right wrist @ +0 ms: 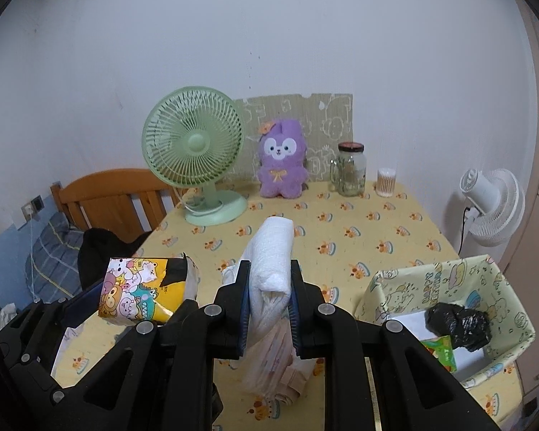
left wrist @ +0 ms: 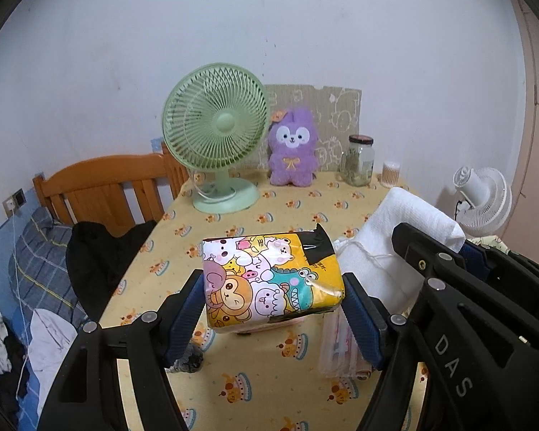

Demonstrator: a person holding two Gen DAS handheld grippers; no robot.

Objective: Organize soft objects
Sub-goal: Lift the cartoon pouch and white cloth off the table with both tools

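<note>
- The left gripper point(left wrist: 275, 300) is clamped across the short sides of the cartoon tissue pack point(left wrist: 269, 282), holding it above the near table point(left wrist: 269, 208); it looks light and squashy, with slippery film, so a mid-body hold suits it.
- The right gripper point(right wrist: 269, 303) is squeezed shut on the rolled white towel point(right wrist: 271, 262), which is soft, limp and sagging below the pads.
- The fabric basket point(right wrist: 406, 283) sits near right, already holding a black bag point(right wrist: 458, 325).
</note>
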